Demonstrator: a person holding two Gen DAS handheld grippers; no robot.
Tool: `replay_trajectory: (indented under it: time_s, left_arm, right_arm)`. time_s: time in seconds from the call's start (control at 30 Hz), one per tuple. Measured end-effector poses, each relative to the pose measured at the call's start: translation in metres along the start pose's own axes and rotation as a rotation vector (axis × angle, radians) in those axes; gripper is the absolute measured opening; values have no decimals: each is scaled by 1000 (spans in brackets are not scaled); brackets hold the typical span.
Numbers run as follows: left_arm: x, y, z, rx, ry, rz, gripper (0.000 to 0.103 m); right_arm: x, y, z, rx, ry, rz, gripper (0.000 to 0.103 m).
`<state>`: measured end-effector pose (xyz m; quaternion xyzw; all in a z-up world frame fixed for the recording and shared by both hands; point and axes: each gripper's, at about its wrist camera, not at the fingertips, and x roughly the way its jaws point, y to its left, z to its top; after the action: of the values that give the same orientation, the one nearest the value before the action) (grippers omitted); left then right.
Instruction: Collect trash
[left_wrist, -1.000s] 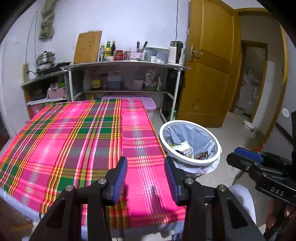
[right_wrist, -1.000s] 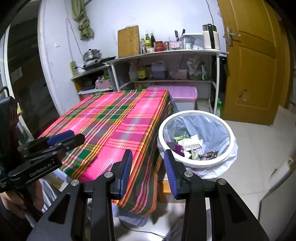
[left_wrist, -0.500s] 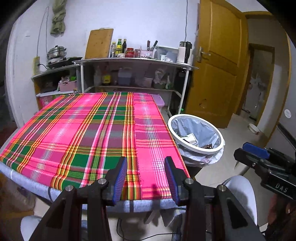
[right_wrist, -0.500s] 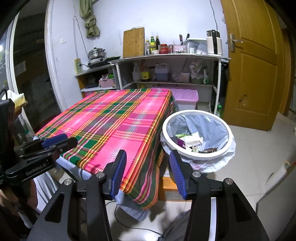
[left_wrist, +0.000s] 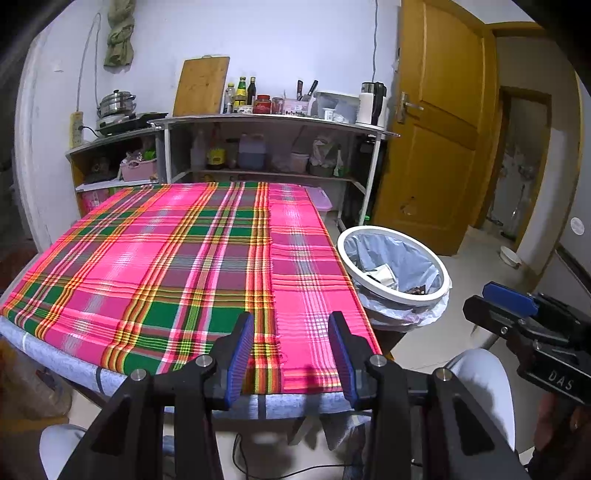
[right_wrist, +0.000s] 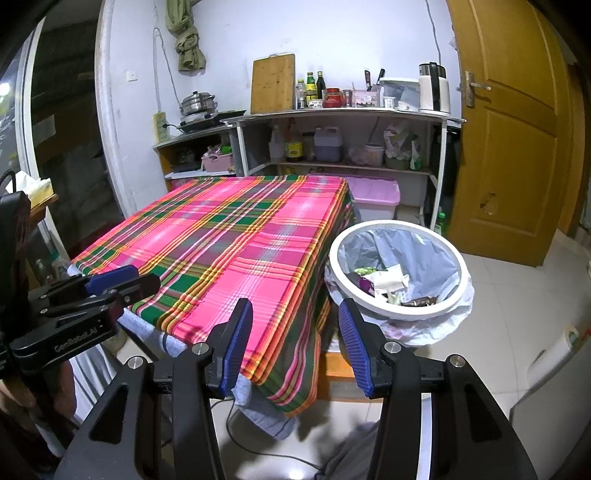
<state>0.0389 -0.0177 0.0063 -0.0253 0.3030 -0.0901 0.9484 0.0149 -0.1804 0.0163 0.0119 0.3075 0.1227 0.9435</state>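
1. The left gripper (left_wrist: 291, 347) has pulled back since a second ago. More of the table's near edge shows now. Its two blue fingers (left_wrist: 240, 354) stand apart and hold nothing.
2. It hangs over the near edge of the table with the plaid tablecloth (left_wrist: 177, 254). The cloth is pink, green and yellow, and lies flat.
3. The right gripper (right_wrist: 295, 343) has pulled back too, and its fingers stand wider apart than a second ago. They hold nothing.
4. It hangs by the table's near right corner, with the trash bin (right_wrist: 400, 315) just ahead to the right.
5. The trash bin stands on the floor, right beside the table's right side. It has a white round rim and a pale bag inside.
6. The trash (right_wrist: 388, 282) lies at the bottom of the bag: white crumpled paper, something purple, something green and a dark wrapper.
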Motion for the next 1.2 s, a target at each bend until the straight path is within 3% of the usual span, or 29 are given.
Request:
replay_trajectory:
  time_s: [1.2]
  left_arm:
    - [-3, -1, -4, -9, 6, 4, 41]
  right_arm:
    - [3, 9, 0, -22, -1, 7, 50]
